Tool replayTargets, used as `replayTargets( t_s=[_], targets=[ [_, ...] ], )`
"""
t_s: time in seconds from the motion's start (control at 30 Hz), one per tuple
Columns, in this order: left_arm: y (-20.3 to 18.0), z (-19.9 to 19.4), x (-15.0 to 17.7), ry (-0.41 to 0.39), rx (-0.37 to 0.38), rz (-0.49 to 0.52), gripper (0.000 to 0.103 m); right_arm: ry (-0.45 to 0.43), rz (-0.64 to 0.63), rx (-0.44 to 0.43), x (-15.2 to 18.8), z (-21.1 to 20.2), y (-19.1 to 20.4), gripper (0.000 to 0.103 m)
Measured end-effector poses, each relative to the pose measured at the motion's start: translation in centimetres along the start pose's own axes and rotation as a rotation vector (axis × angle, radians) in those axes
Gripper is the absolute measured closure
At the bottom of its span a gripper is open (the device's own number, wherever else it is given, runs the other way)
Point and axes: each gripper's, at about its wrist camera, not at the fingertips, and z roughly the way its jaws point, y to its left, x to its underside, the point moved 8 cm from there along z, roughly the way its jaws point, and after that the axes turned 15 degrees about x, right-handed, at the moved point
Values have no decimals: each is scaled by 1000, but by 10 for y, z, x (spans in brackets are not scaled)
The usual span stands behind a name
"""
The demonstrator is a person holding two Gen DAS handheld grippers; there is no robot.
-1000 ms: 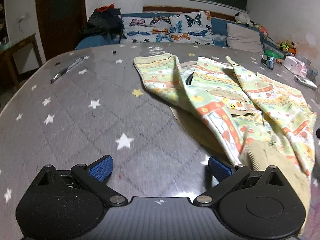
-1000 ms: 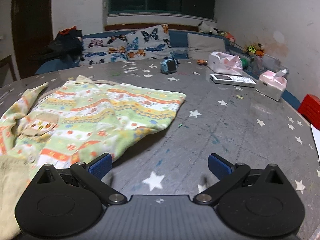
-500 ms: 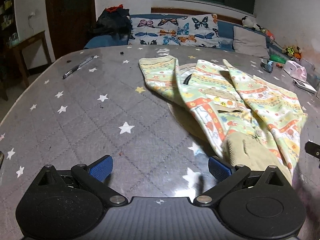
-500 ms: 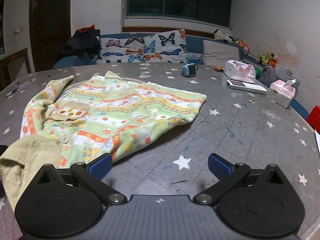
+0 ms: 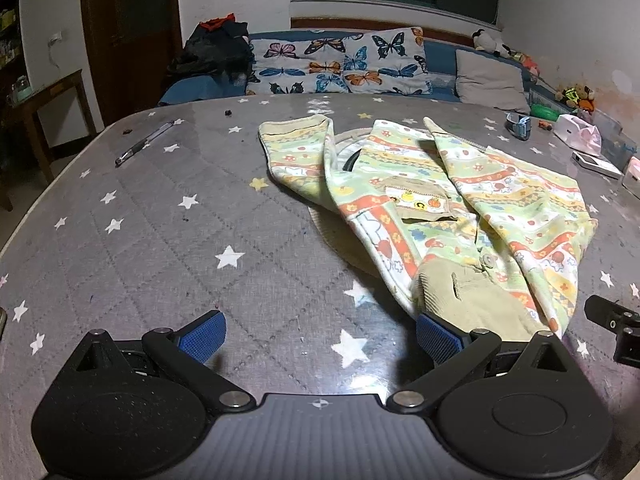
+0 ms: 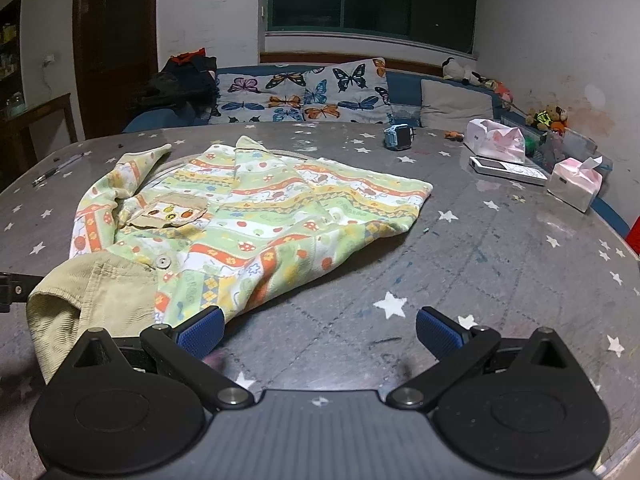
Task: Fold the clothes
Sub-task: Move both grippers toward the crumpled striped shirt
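Observation:
A small child's shirt, pale green with orange and yellow printed bands, lies crumpled on the grey star-patterned table. It has a beige corduroy collar nearest me and a beige chest pocket. One sleeve stretches away to the far left. My left gripper is open and empty, its right pad just beside the collar. My right gripper is open and empty, at the near hem of the shirt, its left pad by the collar.
A pen lies far left on the table. At far right lie a blue watch, a pink tissue pack, a remote and a tissue box. A sofa with butterfly cushions stands behind the table.
Both grippers have pulled back and risen from the shirt, so more of the table and the shirt shows. Both stay open. The shirt lies still.

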Motion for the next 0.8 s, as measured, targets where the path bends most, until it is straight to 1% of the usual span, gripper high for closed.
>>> replayTargets(
  t_s=[0.4, 0.8],
  targets=[
    [-1, 0, 0, 17, -14, -8, 0, -1, -5, -24, -1, -2, 7, 0],
    [-2, 1, -4, 20, -14, -8, 0, -10, -16, -43, -7, -5, 14, 0]
  ],
)
